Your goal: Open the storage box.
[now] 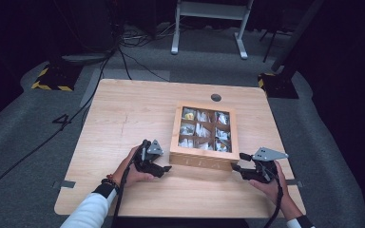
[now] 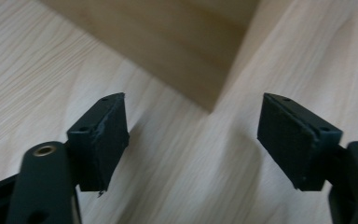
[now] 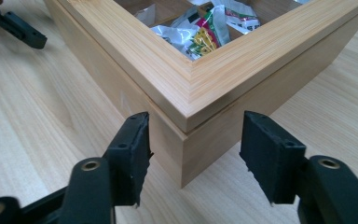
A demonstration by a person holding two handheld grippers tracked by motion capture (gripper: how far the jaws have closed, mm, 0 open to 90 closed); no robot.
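Nearest cam: black pads (image 3: 129,158) of R gripper (image 3: 196,154), spread wide, straddling near corner of wooden box (image 3: 200,98); corner sits between jaws, no pad contact visible, small gaps both sides. Box lid framed in light wood w/ clear window, seam betw lid and base visible just above jaw level. Through window: crinkly packets (image 3: 200,32), white/green/red print, in divided compartments. L gripper view: L gripper (image 2: 193,140) jaws spread too, nothing betw pads, just bare table grain; other near corner of box (image 2: 177,51) ahead of jaws, close but not touching, blurred. High view: box (image 1: 203,164) right of centre on wooden table (image 1: 123,114), closed, 3x3 grid of compartments under window, packets (image 1: 204,129) in most cells, one w/ yellow at back left. L gripper (image 1: 164,168) at box's front-left corner, tips just beside it, held in L hand (image 1: 133,171), white sleeve (image 1: 88,211) and bead bracelet (image 1: 110,181) at wrist. R gripper (image 1: 237,167) at front-right corner, tips at corner edge, R hand (image 1: 271,185) behind it, grey three-cornered plate on top. Both grippers level w/ box base, pointing inward at its front corners. Round hole (image 1: 216,98) in tabletop behind box. Grey tape tab (image 1: 62,184) on table's L edge. Beyond table: grey carpet, cables (image 1: 123,57), white desk frame (image 1: 209,28), yellow-black striped base (image 1: 52,78).
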